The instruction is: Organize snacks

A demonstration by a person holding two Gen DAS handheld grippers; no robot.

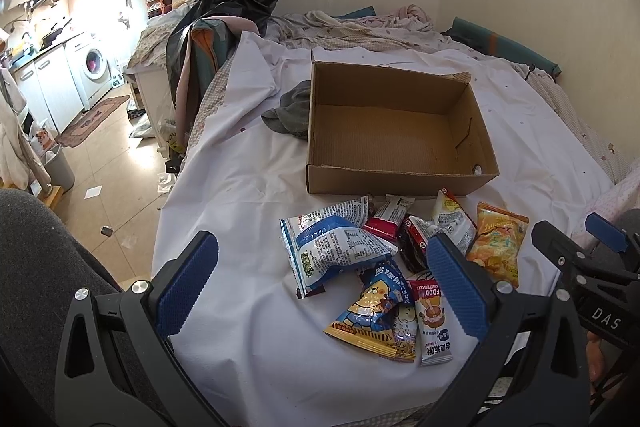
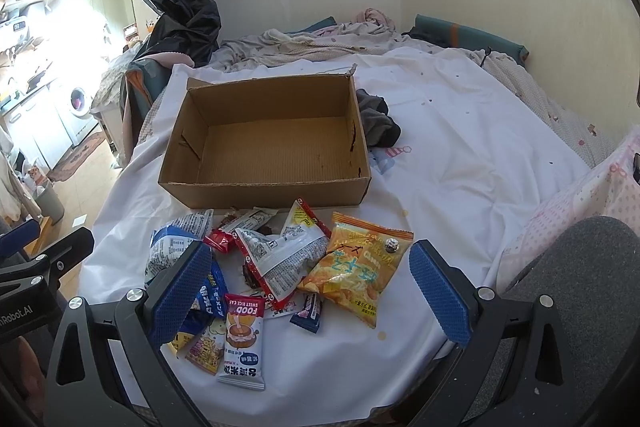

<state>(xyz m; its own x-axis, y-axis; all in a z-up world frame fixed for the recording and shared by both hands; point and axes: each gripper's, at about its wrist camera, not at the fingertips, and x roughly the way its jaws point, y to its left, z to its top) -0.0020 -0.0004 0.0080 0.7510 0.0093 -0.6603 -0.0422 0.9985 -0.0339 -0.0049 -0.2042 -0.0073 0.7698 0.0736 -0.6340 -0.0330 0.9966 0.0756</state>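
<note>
Several snack packets [image 2: 280, 267] were heaped on the white sheet [image 2: 460, 155], just before the cardboard box [image 2: 264, 147]; the right gripper [image 2: 312, 291] and left gripper [image 1: 320, 283] were held wide open above them, nothing being gripped.

- Cardboard box [image 1: 396, 131]: matt brown corrugated paperboard, ribbed floor, ragged torn rims.
- Snack packets [image 2: 280, 267]: glossy, crinkled plastic film.
- Bed sheet [image 1: 248, 219]: white cloth, matt, creased.
- Fingers [image 1: 456, 287]: blue pads with fine knurled texture, matt black plastic arms, shiny metal screws.
</note>
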